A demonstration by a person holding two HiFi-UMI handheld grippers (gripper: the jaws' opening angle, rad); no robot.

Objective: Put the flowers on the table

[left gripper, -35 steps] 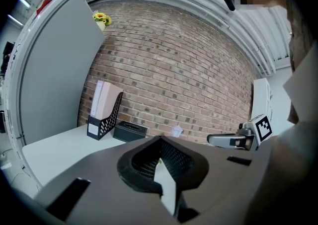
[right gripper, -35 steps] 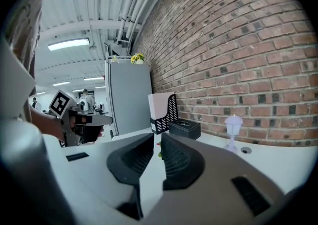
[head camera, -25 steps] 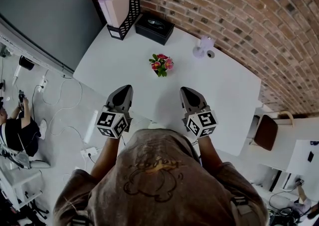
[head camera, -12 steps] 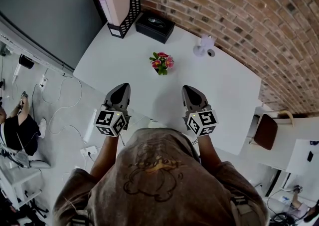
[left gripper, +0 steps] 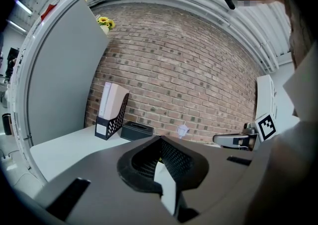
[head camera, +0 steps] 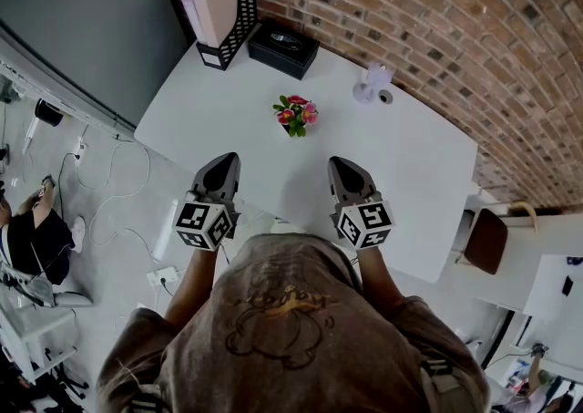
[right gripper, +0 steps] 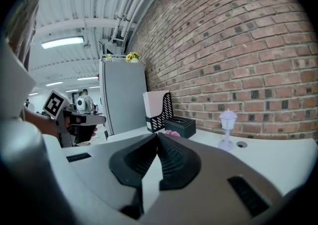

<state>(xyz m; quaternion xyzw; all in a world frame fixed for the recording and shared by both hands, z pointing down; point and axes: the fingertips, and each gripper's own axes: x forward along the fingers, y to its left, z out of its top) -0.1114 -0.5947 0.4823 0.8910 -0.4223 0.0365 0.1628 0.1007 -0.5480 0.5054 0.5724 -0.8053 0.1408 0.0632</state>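
Observation:
A small bunch of pink flowers with green leaves (head camera: 295, 116) stands on the white table (head camera: 410, 165), out in front of both grippers and between them. My left gripper (head camera: 225, 160) hovers over the table's near edge, shut and empty. My right gripper (head camera: 338, 165) is level with it to the right, also shut with nothing in it. In the right gripper view the flowers (right gripper: 171, 133) peek pink just past the closed tips of the right gripper (right gripper: 158, 135). In the left gripper view the closed tips of the left gripper (left gripper: 159, 139) hide the flowers.
At the table's far left corner stand a black file holder (head camera: 219, 12) and a black tissue box (head camera: 282, 48). A small white lamp (head camera: 372, 83) sits near the brick wall. A brown chair (head camera: 485, 240) is at the right end. Cables lie on the floor at left.

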